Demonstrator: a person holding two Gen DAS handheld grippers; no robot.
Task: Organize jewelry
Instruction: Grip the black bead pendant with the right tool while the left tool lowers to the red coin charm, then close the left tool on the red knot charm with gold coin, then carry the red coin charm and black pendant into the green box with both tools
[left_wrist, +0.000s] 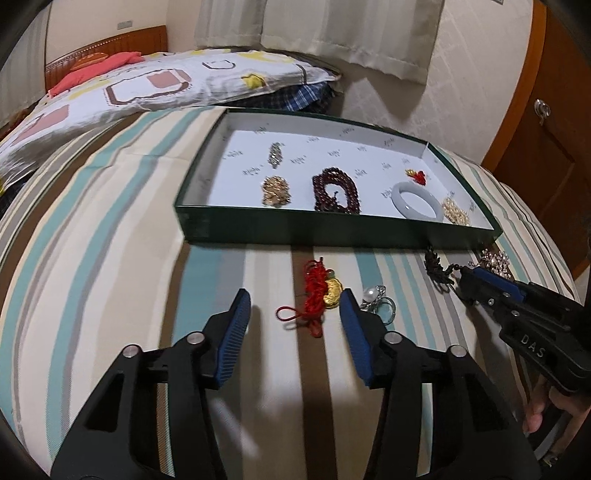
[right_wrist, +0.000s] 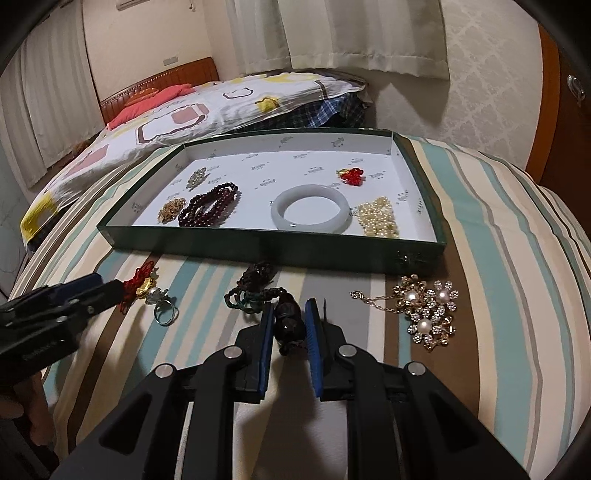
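Note:
A shallow green box (left_wrist: 332, 230) (right_wrist: 258, 245) lies on the striped bed with several jewelry pieces inside: dark red beads (right_wrist: 208, 205), a pale jade bangle (right_wrist: 310, 212), pearls (right_wrist: 380, 218), a small red charm (right_wrist: 351, 174). My left gripper (left_wrist: 293, 308) is open around a red cord with a gold charm (left_wrist: 321, 295); a pearl ring (left_wrist: 378, 299) lies beside it. My right gripper (right_wrist: 290, 321) is closed on the dark bead of a dark beaded bracelet (right_wrist: 255, 295). A gold flower brooch with pearls (right_wrist: 428, 314) lies to the right.
A patterned quilt (left_wrist: 122, 96) and a red pillow (left_wrist: 96, 70) lie at the bed's head. Curtains (right_wrist: 351, 33) hang behind. A wooden cabinet (left_wrist: 546, 122) stands at the right.

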